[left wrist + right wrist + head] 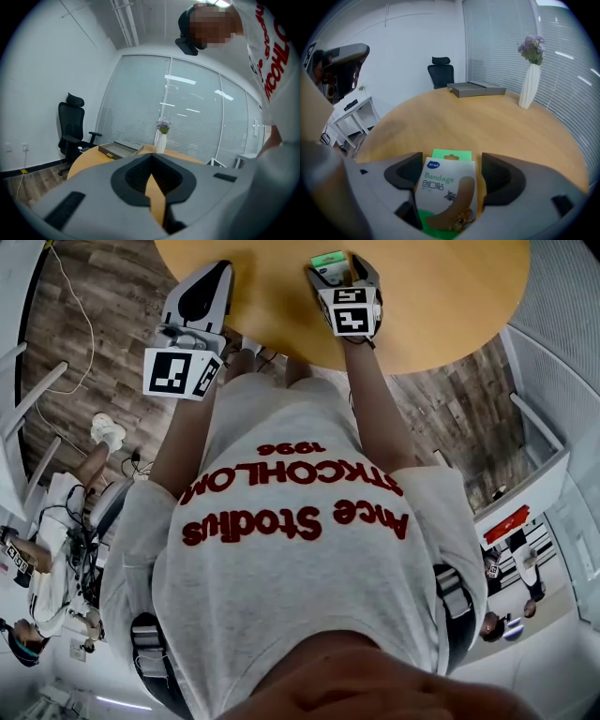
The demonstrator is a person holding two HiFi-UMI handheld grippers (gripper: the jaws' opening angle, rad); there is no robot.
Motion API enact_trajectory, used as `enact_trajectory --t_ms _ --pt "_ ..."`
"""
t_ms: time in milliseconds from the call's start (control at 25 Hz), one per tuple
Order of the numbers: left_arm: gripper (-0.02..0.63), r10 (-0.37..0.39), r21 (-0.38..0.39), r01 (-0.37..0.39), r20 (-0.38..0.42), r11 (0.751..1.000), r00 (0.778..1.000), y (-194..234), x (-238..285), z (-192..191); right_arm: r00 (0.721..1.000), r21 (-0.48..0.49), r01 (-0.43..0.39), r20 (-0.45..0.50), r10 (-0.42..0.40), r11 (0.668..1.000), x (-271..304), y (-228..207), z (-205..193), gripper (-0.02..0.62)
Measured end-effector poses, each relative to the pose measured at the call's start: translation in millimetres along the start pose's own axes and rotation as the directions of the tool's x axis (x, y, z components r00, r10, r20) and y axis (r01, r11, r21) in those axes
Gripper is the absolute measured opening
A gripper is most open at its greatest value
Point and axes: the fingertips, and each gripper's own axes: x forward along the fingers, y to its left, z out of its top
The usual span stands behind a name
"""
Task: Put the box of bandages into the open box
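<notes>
The box of bandages (447, 190), white and green with a green hang tab, sits between the jaws of my right gripper (452, 165) over the round wooden table (487, 126). The jaws stand wide, with a gap showing beside the right pad, so the gripper is open. In the head view the box (328, 258) shows as a green patch between the right gripper's (334, 268) fingers. The open grey box (476, 89) lies far across the table and also appears as the grey tray-like box (117, 150). My left gripper (151, 160) is shut with nothing in it, and is held at the table's near edge (202, 292).
A white vase with purple flowers (529, 86) stands right of the open box, by the blinds. A black office chair (442, 72) is behind the table. A white side table (351, 115) stands at the left. My own body fills the lower head view.
</notes>
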Motion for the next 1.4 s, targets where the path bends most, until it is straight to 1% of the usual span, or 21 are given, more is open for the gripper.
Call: enact_trajectory --t_ms 160,360,520,720,880,1040,1160,1280,1400 --pt "0.006 0.000 0.003 0.000 0.005 1.000 1.000 -4 0 3 1.000 0.013 -0.003 -0.025 0.003 1.000 2 -3 -6 0.376" --pt "0.006 0.001 0.005 -0.001 0.003 1.000 1.000 -8 0 5 1.000 0.037 -0.010 -0.027 0.011 0.999 0 -7 -8 0.374" --pt "0.006 -0.001 0.011 0.000 0.007 1.000 1.000 -11 -1 5 0.998 0.044 -0.011 -0.054 0.014 0.999 -2 -8 -11 0.367" --pt "0.006 0.003 0.019 -0.003 0.014 1.000 1.000 -16 -2 10 0.999 0.048 -0.035 -0.020 0.036 0.998 -13 -10 -4 0.364" --pt "0.006 0.002 0.027 -0.002 0.024 1.000 1.000 -20 -3 14 0.997 0.062 -0.063 0.055 0.060 0.996 -29 -11 8 0.364" --pt "0.006 -0.002 0.037 0.000 0.040 0.999 0.999 -22 -5 21 0.979 0.068 -0.104 0.182 0.090 0.992 -50 -8 34 0.364" --pt "0.006 -0.005 0.047 0.002 0.061 0.999 0.998 -23 -5 29 0.953 0.069 -0.121 0.288 0.096 0.990 -70 -8 58 0.362" --pt "0.006 -0.009 0.058 0.004 0.087 0.998 0.996 -26 -4 41 0.916 0.076 -0.132 0.390 0.092 0.988 -94 -8 83 0.362" --pt "0.006 -0.015 0.067 0.007 0.114 0.998 0.993 -26 -3 53 0.878 0.070 -0.135 0.472 0.086 0.988 -114 -9 109 0.362"
